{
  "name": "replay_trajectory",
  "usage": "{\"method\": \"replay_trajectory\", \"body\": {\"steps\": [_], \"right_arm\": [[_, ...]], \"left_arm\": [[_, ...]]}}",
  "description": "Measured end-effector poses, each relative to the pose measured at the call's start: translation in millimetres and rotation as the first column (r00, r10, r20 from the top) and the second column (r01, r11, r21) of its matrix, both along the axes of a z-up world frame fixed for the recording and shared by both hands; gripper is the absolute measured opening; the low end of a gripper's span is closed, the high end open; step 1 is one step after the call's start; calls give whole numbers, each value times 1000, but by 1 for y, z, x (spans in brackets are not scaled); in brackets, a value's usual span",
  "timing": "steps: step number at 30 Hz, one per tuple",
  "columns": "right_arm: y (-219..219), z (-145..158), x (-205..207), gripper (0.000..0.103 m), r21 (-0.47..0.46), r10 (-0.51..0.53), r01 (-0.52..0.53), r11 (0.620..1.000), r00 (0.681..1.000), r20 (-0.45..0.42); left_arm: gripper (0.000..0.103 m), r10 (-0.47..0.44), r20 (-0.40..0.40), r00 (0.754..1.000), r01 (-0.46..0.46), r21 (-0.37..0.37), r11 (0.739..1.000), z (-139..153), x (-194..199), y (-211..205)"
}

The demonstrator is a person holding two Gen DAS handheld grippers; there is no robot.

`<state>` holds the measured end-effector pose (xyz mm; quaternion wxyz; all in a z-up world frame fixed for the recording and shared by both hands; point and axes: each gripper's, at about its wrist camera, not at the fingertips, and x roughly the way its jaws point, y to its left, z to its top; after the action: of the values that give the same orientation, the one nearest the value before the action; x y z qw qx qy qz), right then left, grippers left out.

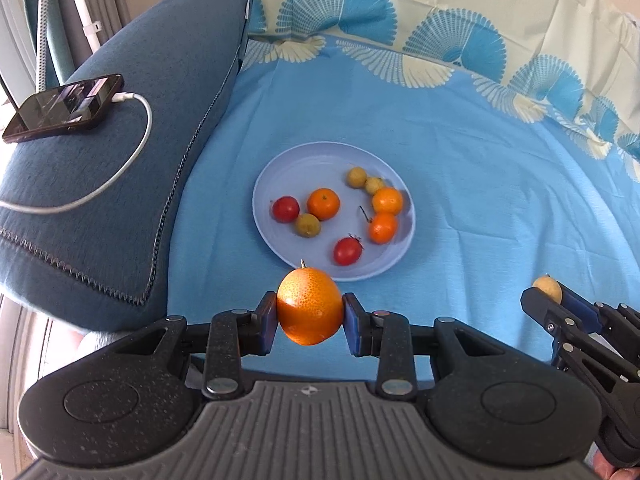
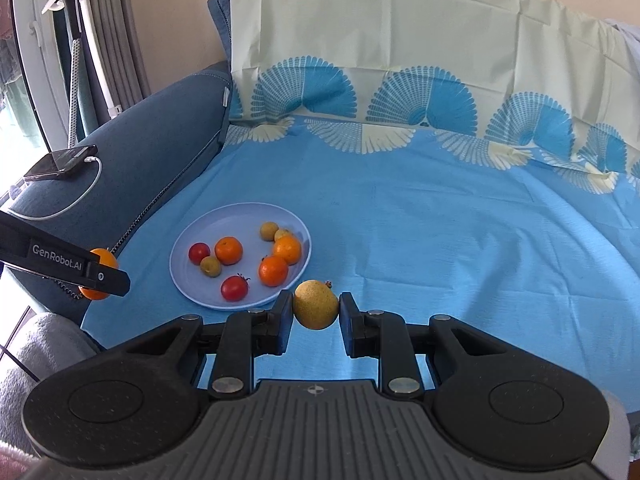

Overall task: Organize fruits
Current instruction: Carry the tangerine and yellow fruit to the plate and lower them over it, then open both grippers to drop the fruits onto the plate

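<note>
the bed, spread with a blue sheet, fills most of both views, and a dark blue cushion with a charging phone is seen at the upper left. a pale blue plate is set on the sheet just above the centre of the left wrist view, and eight small fruits are spread on it: three oranges, two red fruits and three olive-yellow ones. the held orange is gripped in the left gripper at lower centre of that view, the jaws being closed narrowly on its widest band, just short of the plate's near rim. this fruit is judged firm but yielding, fairly light, with a pebbled skin that should give fair friction; a grip across the equator, as taken, is thought soundest, since a round body can be squeezed out if it is caught above or below the middle. the yellow fruit, smaller and duller, is held likewise in the right gripper at lower centre of the right wrist view, near the plate's lower right edge, the jaws pressed on its two sides. it is judged light and smoother, so a slip seems more likely, and only moderate pressure is advised lest the skin be bruised. the fruits on the plate are likely to roll if knocked during release.
</note>
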<state>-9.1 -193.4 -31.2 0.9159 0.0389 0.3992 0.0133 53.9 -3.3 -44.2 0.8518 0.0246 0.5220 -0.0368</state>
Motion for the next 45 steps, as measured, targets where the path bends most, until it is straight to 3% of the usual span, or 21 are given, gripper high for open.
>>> {"method": "replay_trajectory", "body": {"steps": [10, 29, 31, 32, 33, 34, 36, 39, 45], "right_arm": [[22, -28, 66, 26, 46, 73, -72, 996, 997, -24], [55, -101, 149, 26, 5, 192, -192, 981, 978, -82], [57, -106, 155, 26, -4, 214, -215, 977, 973, -82], [57, -108, 157, 27, -5, 230, -231, 973, 969, -85], [57, -109, 159, 38, -6, 242, -244, 970, 966, -88], [56, -107, 160, 47, -12, 246, -248, 969, 965, -89], [52, -100, 156, 75, -25, 229, -232, 972, 971, -71], [46, -88, 139, 92, -36, 205, -207, 978, 977, -64], [37, -63, 103, 98, -16, 164, -166, 986, 983, -84]], "left_arm": [[38, 17, -40, 999, -19, -36, 999, -26, 69, 6], [38, -16, -100, 995, 20, 36, 999, -96, 146, -7], [50, -9, -103, 995, 14, 47, 999, -98, 148, -5], [77, -6, -101, 995, 9, 37, 999, -96, 148, -3], [101, 6, -91, 996, -4, 25, 1000, -92, 147, -1], [102, 23, -66, 998, -22, 13, 1000, -85, 144, 3], [103, 30, -26, 999, -30, 11, 999, -71, 136, 6], [103, 30, -26, 999, -28, 52, 998, -59, 122, 4], [103, 23, -21, 1000, -22, 80, 997, -39, 81, 1]]}}
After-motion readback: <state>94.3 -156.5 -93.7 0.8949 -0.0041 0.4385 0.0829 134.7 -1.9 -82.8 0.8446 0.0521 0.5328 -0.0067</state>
